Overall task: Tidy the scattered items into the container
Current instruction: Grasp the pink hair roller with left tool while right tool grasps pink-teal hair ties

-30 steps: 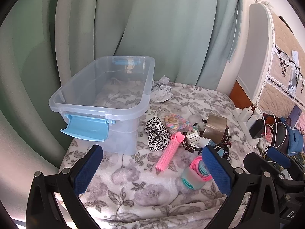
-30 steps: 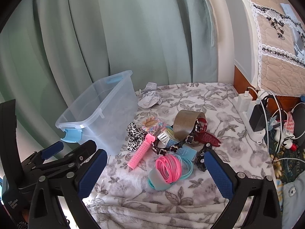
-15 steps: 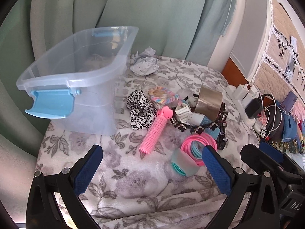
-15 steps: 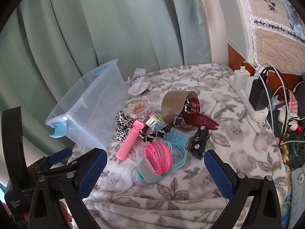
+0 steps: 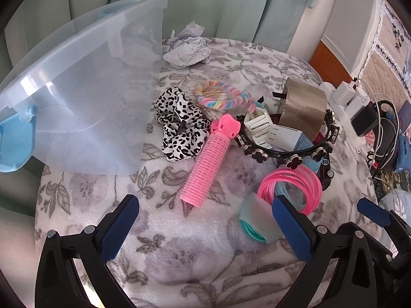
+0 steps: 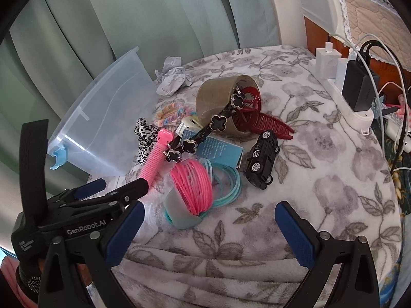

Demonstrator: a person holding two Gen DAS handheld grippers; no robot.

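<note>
Both claws have closed in; left claw point(image 5: 205, 224) gapes below pink roller point(image 5: 206, 159).

Clear bin point(image 5: 97, 97) left, pink roller point(image 5: 205, 164), bangles point(image 5: 292, 187) and scrunchie point(image 5: 179, 125) beside

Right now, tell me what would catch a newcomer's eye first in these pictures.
The pink hair roller lies on the floral blanket, beside the clear container. Right of it is a coil of pink bands. Behind them, a tape roll leans amid clips and a black toy car.
</note>
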